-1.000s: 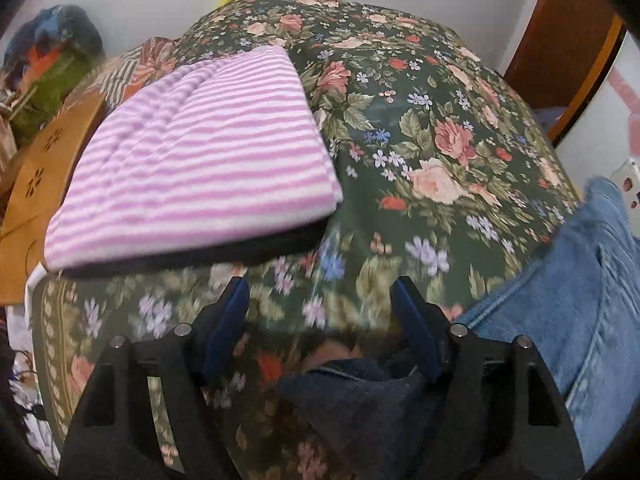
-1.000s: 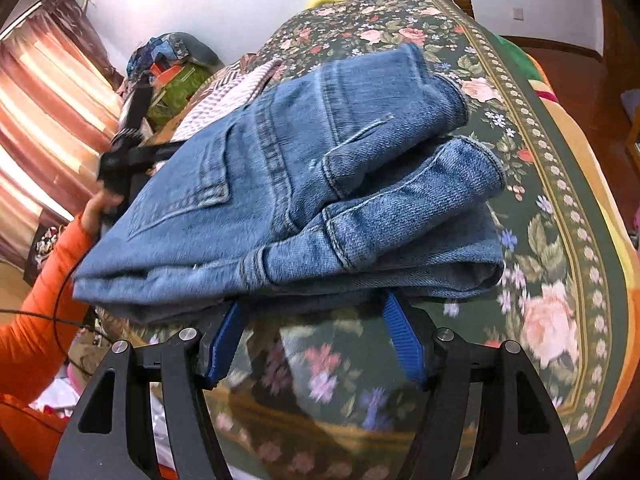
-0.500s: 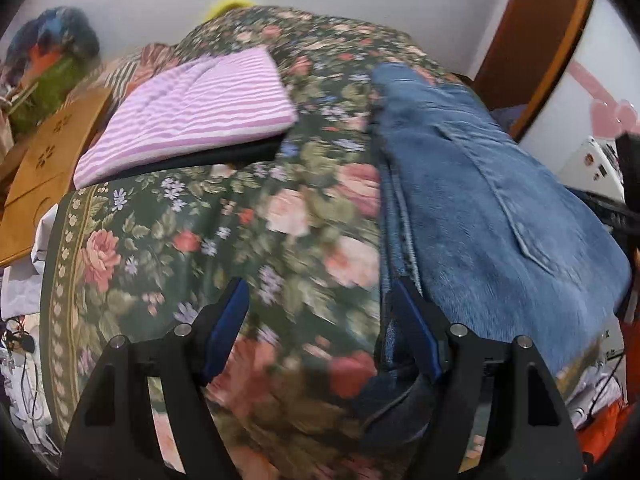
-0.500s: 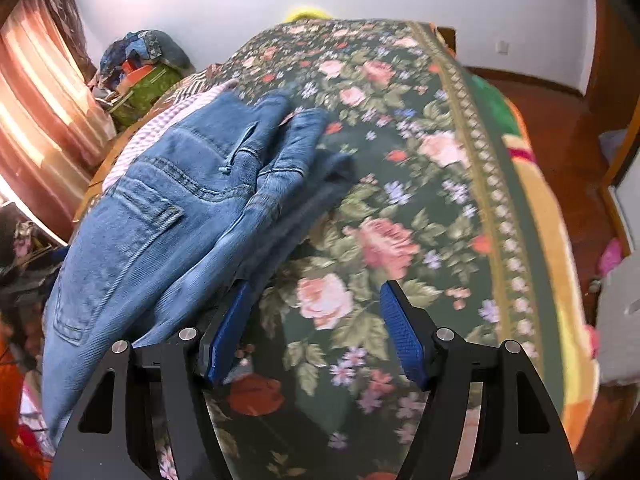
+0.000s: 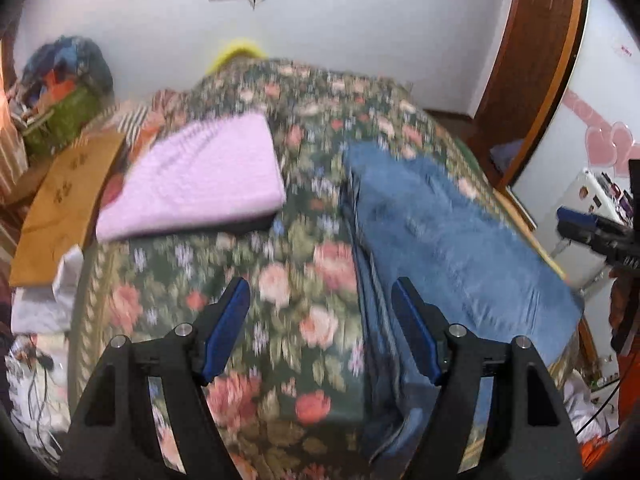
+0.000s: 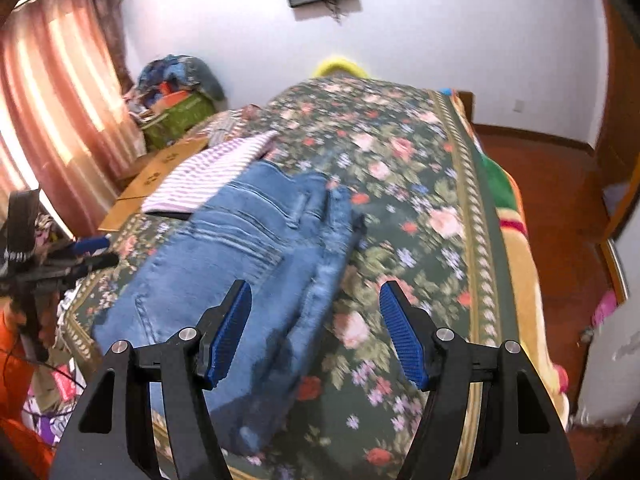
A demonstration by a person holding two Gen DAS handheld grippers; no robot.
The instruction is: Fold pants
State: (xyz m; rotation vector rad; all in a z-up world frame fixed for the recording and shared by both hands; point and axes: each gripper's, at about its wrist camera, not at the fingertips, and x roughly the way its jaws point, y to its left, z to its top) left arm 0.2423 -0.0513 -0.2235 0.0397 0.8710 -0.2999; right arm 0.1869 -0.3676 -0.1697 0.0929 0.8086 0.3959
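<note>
The folded blue jeans [image 5: 448,240] lie on the floral bedspread [image 5: 296,264], right of centre in the left wrist view and left of centre in the right wrist view [image 6: 240,264]. My left gripper [image 5: 320,320] is open and empty, raised above the bed next to the jeans' left edge. My right gripper [image 6: 316,320] is open and empty, raised over the jeans' right edge. Each gripper shows in the other's view: the right one at the far right [image 5: 592,232], the left one at the far left [image 6: 80,256].
A folded pink-and-white striped garment [image 5: 196,184] lies on the bed behind the jeans. A brown cardboard sheet [image 5: 64,208] and a green box with clothes [image 6: 176,116] stand on the left. A wooden door [image 5: 532,64] and red floor [image 6: 560,200] lie to the right.
Both grippers have pulled back and up from the bed. The jeans lie released on the bedspread, and more of the room shows.
</note>
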